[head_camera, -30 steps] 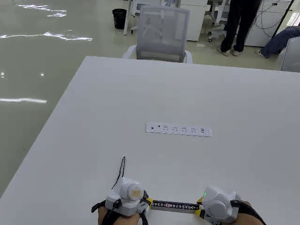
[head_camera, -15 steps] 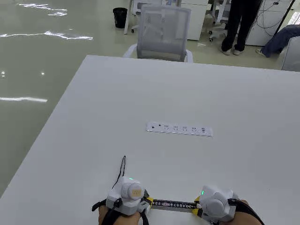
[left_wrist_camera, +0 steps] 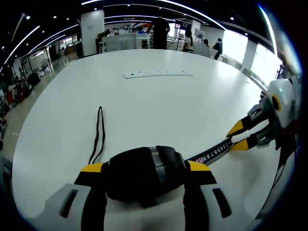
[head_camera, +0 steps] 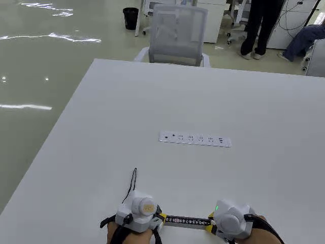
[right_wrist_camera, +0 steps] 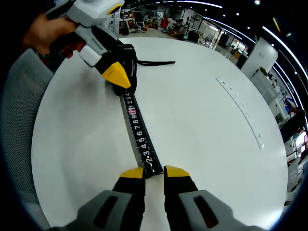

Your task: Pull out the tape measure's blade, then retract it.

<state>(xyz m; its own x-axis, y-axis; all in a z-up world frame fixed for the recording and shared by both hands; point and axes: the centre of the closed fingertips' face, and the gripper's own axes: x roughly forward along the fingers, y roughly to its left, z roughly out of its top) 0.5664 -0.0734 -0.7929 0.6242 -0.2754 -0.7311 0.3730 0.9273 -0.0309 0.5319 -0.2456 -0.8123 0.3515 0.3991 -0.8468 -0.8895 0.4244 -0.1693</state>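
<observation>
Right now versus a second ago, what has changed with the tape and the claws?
The right claw, shut on the tip of the blade, has moved slightly toward the left claw, so less blade is exposed. The left claw stays clamped on the case in the same spot; the power strip and black strap have not moved.

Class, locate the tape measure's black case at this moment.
In the head view the case sits by the table's near edge, clamped in the left tool; its blade stretches rightward to the right tool.
</observation>
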